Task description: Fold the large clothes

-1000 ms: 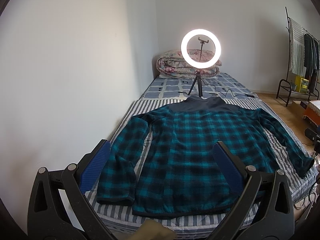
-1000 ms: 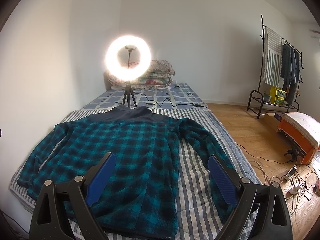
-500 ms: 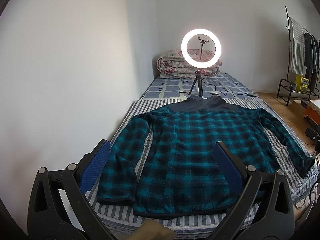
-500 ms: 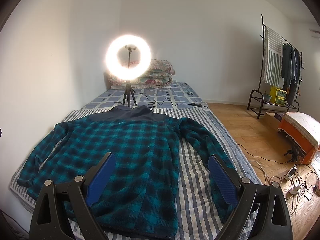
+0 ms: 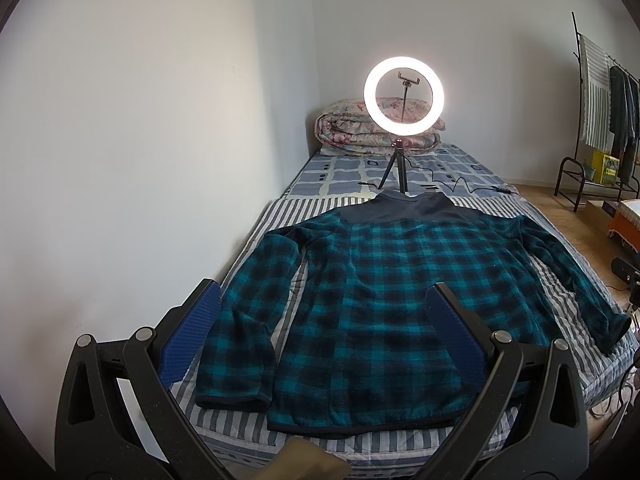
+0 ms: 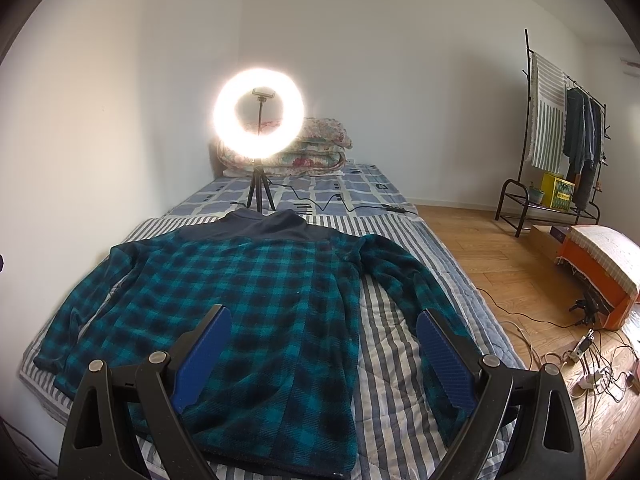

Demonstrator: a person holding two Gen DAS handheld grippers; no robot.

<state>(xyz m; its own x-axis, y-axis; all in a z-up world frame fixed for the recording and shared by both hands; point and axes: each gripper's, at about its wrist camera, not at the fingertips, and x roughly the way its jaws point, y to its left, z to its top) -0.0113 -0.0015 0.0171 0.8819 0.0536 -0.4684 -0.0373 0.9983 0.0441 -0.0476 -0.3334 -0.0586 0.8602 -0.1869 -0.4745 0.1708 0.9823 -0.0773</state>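
White walls close off a small bedroom, and the work surface is a low bed (image 5: 304, 432) covered in a striped quilt, pushed against the wall on the left. At its far end I see a stack of folded floral bedding (image 5: 344, 128), and in front of that a lit ring light (image 5: 403, 101) on a small tripod, its cable trailing right across the bed. Off to the right are wooden floor, a clothes rack (image 6: 560, 132), an orange box (image 6: 600, 276) and a tangle of cables (image 6: 592, 372).

The teal plaid jacket (image 5: 384, 300) lies flat on the near half of the bed, collar toward the ring light, hem toward me, both sleeves spread out and down. It looks like thick fleece: soft, limp, fairly bulky, likely to sag and drag on the quilt rather than slide. I judge the best holds are the sleeve cuffs or the hem corners, pinching a full thickness of cloth.

My left claw (image 5: 320, 320) hangs wide apart and empty above the near left, over the left sleeve and body. My right claw (image 6: 324, 344) is equally wide and empty, over the body and right sleeve.
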